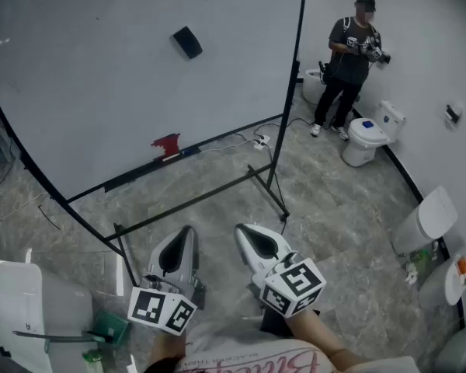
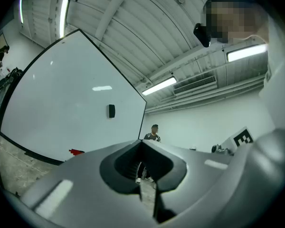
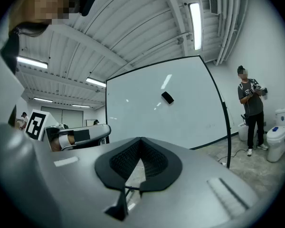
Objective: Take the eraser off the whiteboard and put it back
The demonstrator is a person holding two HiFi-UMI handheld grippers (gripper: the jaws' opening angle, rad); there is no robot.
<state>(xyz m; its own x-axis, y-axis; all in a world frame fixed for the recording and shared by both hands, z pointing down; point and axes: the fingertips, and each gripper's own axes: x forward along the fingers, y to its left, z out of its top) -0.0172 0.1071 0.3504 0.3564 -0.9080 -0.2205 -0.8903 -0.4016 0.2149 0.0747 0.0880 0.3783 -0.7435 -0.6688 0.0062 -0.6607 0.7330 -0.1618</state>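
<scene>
The black eraser [image 1: 187, 43] sticks high on the whiteboard [image 1: 85, 92], tilted; it also shows small and far off in the left gripper view as the eraser [image 2: 111, 110] and in the right gripper view as the eraser [image 3: 167, 97]. My left gripper [image 1: 185, 231] and right gripper [image 1: 245, 230] are side by side close to my body, well short of the board. Both are shut with nothing between the jaws, as the left gripper [image 2: 142, 142] and right gripper [image 3: 140, 139] show in their own views.
A red object [image 1: 167, 144] rests on the board's bottom ledge. The stand's black floor bar [image 1: 202, 200] and upright post [image 1: 289, 92] lie between me and the board. A person [image 1: 349, 61] stands at the back right near white toilets [image 1: 369, 134]. A power strip [image 1: 260, 140] lies on the floor.
</scene>
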